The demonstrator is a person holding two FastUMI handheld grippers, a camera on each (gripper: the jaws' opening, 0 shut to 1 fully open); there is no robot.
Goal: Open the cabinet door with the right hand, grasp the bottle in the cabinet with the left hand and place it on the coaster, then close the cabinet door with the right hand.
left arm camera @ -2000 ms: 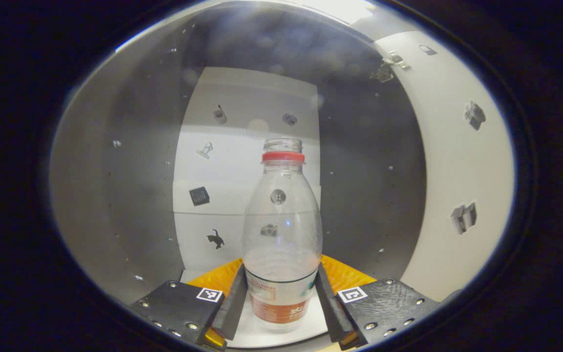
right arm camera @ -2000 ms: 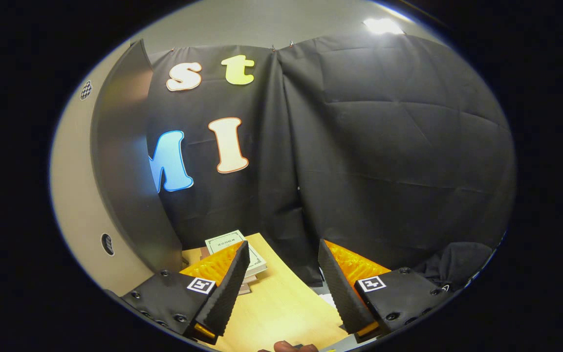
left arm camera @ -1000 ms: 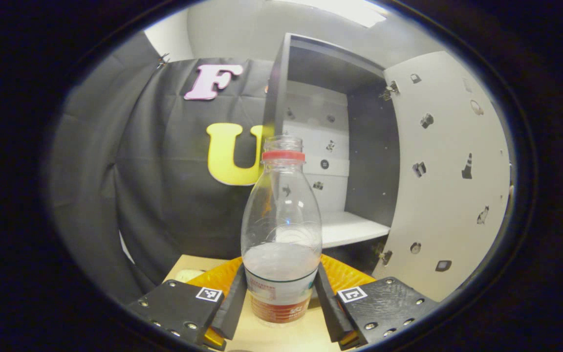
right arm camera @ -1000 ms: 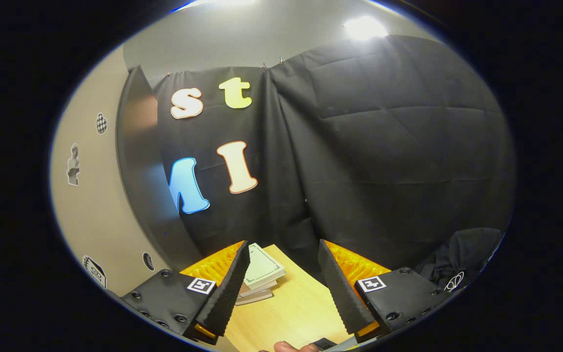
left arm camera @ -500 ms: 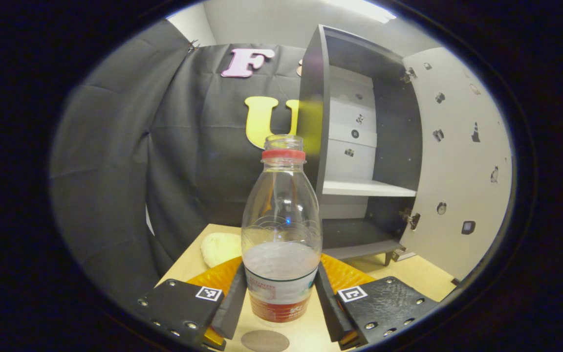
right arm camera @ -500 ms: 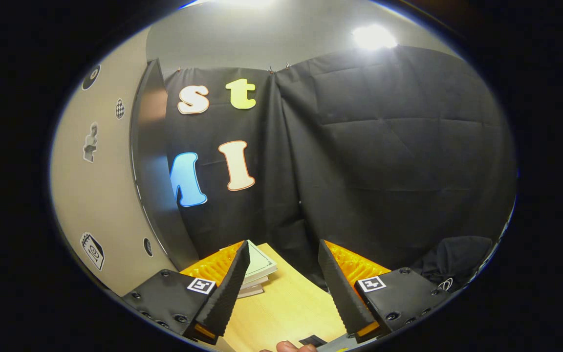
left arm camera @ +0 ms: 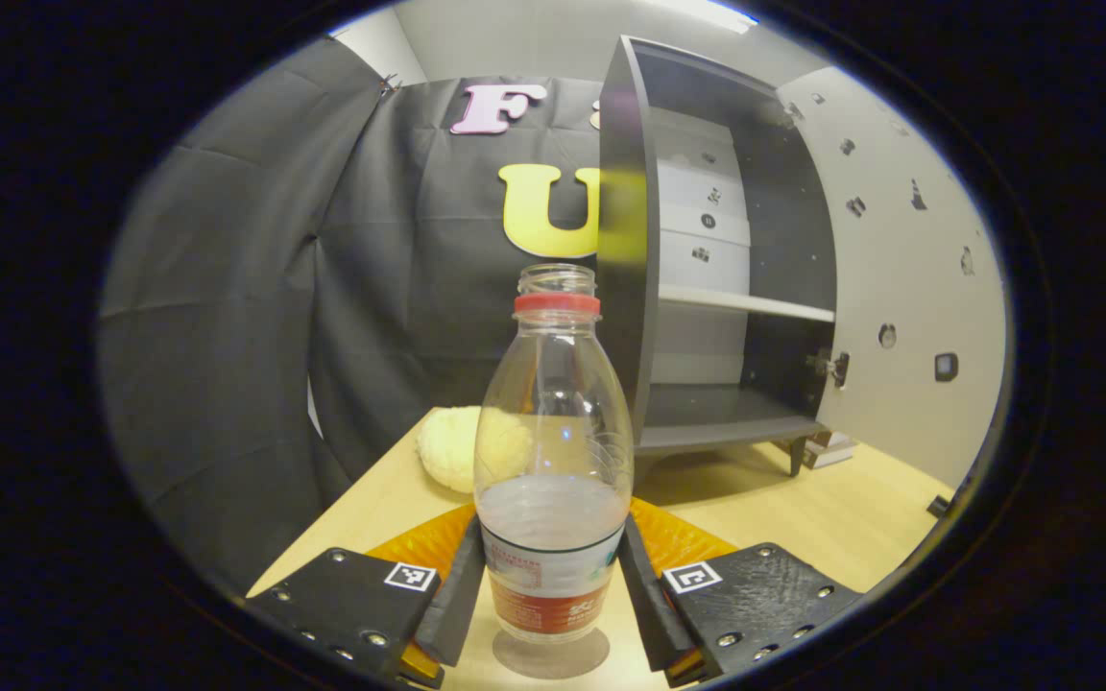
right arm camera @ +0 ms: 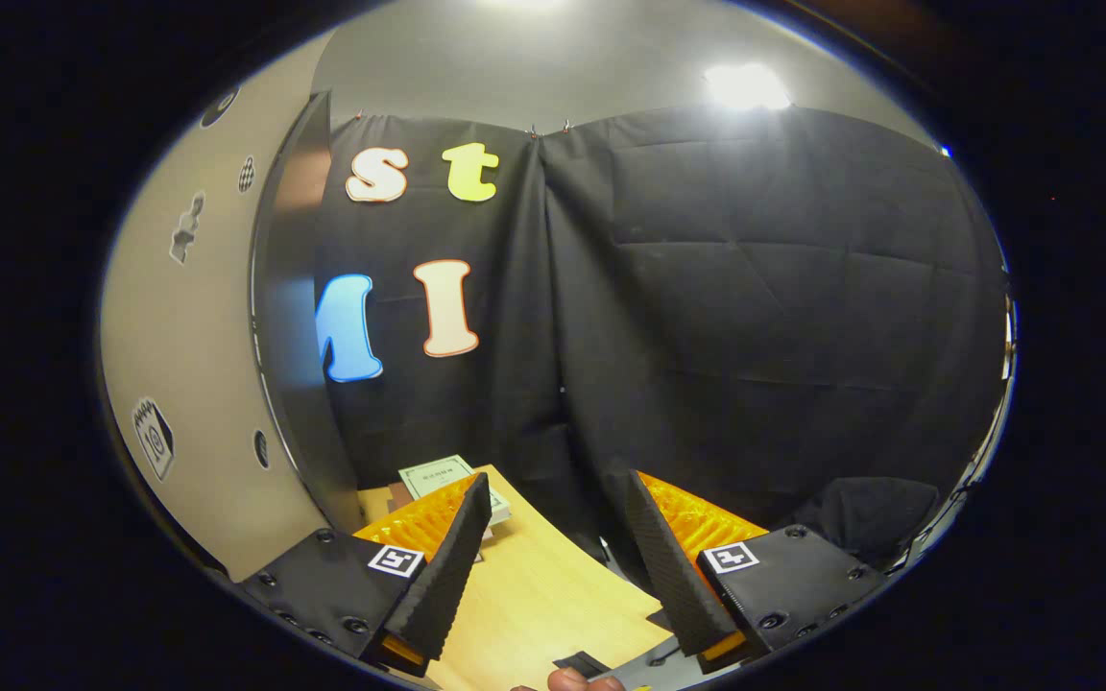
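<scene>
A clear bottle [left arm camera: 554, 432] with a red neck ring, no cap and some liquid in its lower part stands upright in the left gripper view. My left gripper [left arm camera: 551, 537] is shut on its labelled base, one finger on each side. A round grey-brown coaster [left arm camera: 553, 657] lies directly under the bottle's bottom; I cannot tell whether they touch. To the right, the dark cabinet [left arm camera: 726, 288] is open, its pale stickered door [left arm camera: 908, 288] swung out. My right gripper [right arm camera: 556, 489] hangs open over the table with nothing between its fingers, beside the open door [right arm camera: 188, 365].
A pale yellow fluffy lump [left arm camera: 462, 446] lies on the wooden table [left arm camera: 831, 518] left of the cabinet. A small stack of books [right arm camera: 440, 480] sits on the table behind the door. A fingertip [right arm camera: 572, 681] shows at the bottom edge.
My left gripper has carried the bottle out of the cabinet and down toward the table; the coaster came into view beneath it. The right gripper has stayed open, shifting only slightly.
</scene>
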